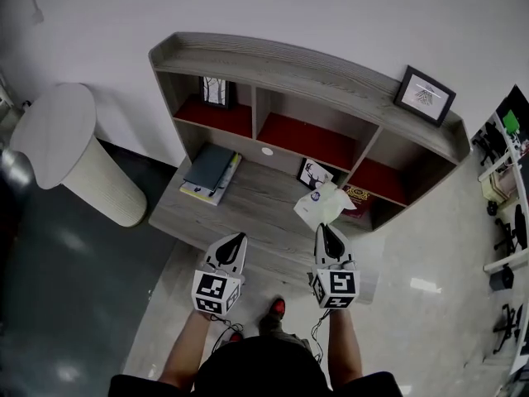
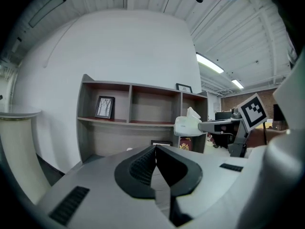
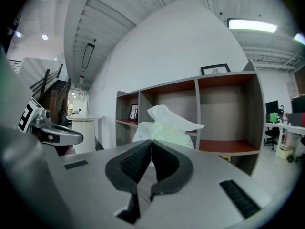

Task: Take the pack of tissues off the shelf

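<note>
Grey wooden shelf unit [image 1: 314,64] against a white wall, with two handheld grippers in front of it.
Right gripper [image 1: 325,230] is clamped on the pack of tissues [image 1: 321,205], which is in the air in front of the shelf's right-hand compartments. Left gripper [image 1: 239,239] has its jaws together, with nothing between them.

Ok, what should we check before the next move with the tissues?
1. Right gripper shut on the pack of tissues: ok.
2. Pack out of the shelf compartments: ok.
3. Left gripper shut with nothing in it: ok.
4. Grip firm enough for carrying: cannot tell.
5. Bare spot on the desk for setting the pack down: ok.
</note>
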Motion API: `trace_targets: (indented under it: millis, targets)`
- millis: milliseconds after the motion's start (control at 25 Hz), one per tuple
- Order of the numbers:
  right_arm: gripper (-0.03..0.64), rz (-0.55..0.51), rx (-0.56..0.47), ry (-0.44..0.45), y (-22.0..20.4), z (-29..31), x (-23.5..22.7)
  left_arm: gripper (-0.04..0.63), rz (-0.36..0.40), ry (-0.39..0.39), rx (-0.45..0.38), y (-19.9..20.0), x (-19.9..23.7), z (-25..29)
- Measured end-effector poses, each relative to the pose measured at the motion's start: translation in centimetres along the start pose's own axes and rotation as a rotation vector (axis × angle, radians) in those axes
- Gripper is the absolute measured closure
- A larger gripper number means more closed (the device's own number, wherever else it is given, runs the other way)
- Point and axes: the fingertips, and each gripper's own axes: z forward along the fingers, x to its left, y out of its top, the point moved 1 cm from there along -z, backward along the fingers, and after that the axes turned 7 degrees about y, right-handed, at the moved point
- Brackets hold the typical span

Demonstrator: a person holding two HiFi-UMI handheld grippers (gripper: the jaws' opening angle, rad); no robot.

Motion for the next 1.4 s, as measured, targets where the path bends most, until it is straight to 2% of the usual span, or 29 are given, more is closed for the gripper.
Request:
trace_targets:
  millis: [520, 1400]
  targets:
    - [0.586, 0.014, 0.126, 0.128, -8.0, 4.6, 3.1, 0.588, -0.032, 0.101, 0.094, -6.4, 2.6, 0.8]
    - [0.586, 0.107, 0.296, 0.173, -20.9, 7.4, 1.6, 0.588, -0.072, 0.093, 0.239, -13.9, 0.5, 4.2]
